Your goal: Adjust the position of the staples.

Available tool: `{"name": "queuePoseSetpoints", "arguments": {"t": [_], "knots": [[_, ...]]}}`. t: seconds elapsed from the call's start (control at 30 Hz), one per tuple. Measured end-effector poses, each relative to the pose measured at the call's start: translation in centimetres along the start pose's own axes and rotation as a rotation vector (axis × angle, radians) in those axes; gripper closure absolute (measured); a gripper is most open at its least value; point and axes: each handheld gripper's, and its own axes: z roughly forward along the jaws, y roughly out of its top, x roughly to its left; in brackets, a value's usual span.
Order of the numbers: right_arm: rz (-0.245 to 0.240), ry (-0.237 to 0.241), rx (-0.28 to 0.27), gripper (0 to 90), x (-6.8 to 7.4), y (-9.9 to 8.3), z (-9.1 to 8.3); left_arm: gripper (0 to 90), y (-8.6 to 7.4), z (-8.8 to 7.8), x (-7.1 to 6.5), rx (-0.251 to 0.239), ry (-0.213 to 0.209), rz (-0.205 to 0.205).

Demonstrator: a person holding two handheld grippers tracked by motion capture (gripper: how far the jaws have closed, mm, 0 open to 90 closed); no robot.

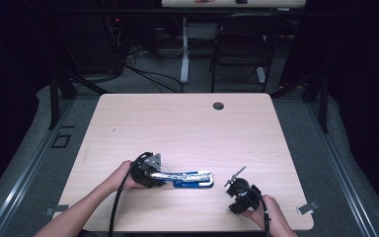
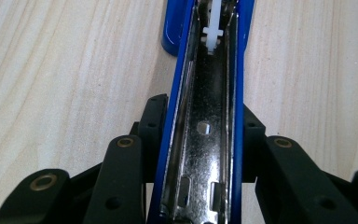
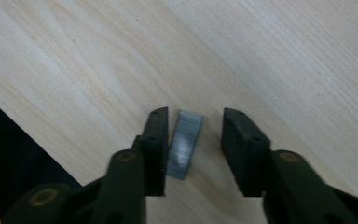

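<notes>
Staples [image 3: 185,143], a short grey strip of them, lie flat on the wooden table [image 1: 187,128] between the two black jaws of the right gripper [image 3: 193,149]. One long edge of the strip sits against the left-hand jaw in the right gripper view, while a clear gap separates it from the other jaw, so the jaws stand partly open around the strip and do not yet press it from both sides. In the high view the right gripper [image 1: 238,183] is near the table's near right corner, with the person's right hand [image 1: 269,215] behind it.

To its left lies the blue stapler [image 1: 190,178], opened up so that its metal tray shows along its length. The left gripper [image 1: 159,174] is closed on the stapler's left end; in the left gripper view both jaws press against the blue sides of the stapler [image 2: 205,130], and the bare metal channel runs away from the camera to a white plastic piece [image 2: 213,32] at its far end. The left hand [image 1: 123,175] holds that gripper steady near the table's near left part.

A bare stretch of tabletop separates the stapler's right end from the right gripper. A small dark round hole [image 1: 218,105] sits near the table's far edge, well apart from both grippers. Beyond the table stand a dark chair [image 1: 239,44] and a white table leg [image 1: 184,49] on the floor.
</notes>
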Motion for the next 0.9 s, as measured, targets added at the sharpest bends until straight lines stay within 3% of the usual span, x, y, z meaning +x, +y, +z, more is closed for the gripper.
{"name": "queuePoseSetpoints", "arguments": {"t": [0.13,0.43,0.57,0.9], "knots": [[-0.010,0.011,0.013,77.6,0.0,0.0,0.1,64.3,0.0,0.0,0.0,0.000,0.000,0.001],[-0.002,0.025,0.006,78.4,-0.2,0.1,-0.1,64.4,0.0,0.0,0.0,0.000,0.000,0.003],[0.011,0.032,-0.038,78.4,-0.6,0.1,-0.4,64.4,0.0,0.0,0.0,-0.001,-0.002,0.002],[0.010,0.032,-0.088,78.4,-1.4,0.4,-0.6,64.3,-0.1,0.2,0.0,-0.009,0.014,-0.001]]}}
